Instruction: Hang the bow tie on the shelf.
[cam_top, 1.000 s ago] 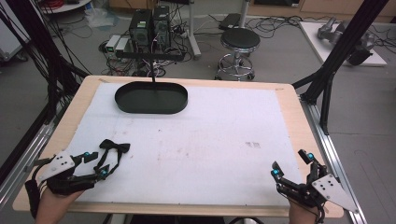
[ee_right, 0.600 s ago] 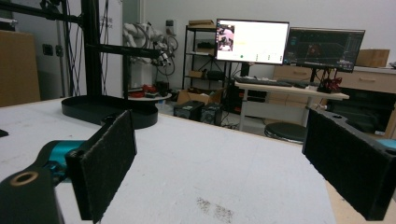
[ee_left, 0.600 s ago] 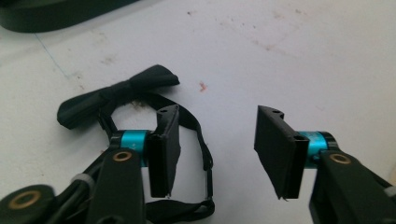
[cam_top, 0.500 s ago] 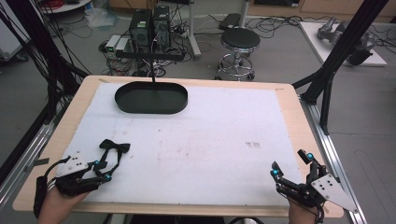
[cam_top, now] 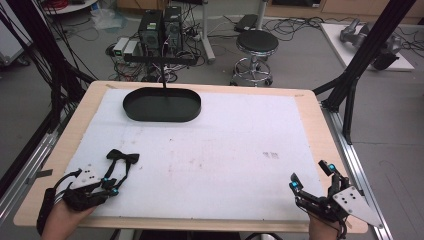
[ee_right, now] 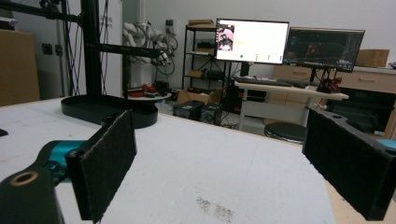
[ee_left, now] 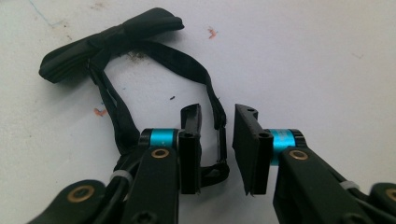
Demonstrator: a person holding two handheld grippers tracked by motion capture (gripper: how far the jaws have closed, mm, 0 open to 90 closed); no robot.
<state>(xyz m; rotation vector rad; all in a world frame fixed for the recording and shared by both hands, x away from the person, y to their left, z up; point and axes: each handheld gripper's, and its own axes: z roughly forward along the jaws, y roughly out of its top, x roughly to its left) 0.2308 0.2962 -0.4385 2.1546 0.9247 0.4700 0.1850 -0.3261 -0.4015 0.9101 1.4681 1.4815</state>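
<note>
Left gripper view: bow tie [ee_left: 112, 39]

Strap [ee_left: 208, 88] partly hidden (behind left gripper [ee_left: 219, 154]).

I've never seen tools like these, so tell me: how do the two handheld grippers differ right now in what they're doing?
The left gripper has its jaws narrowly apart around the strap of a black bow tie, low over the white mat; the right gripper has its jaws spread wide with nothing between them. The left points down at the mat, the right looks out level across it. Both have black jaws with blue fittings.
</note>
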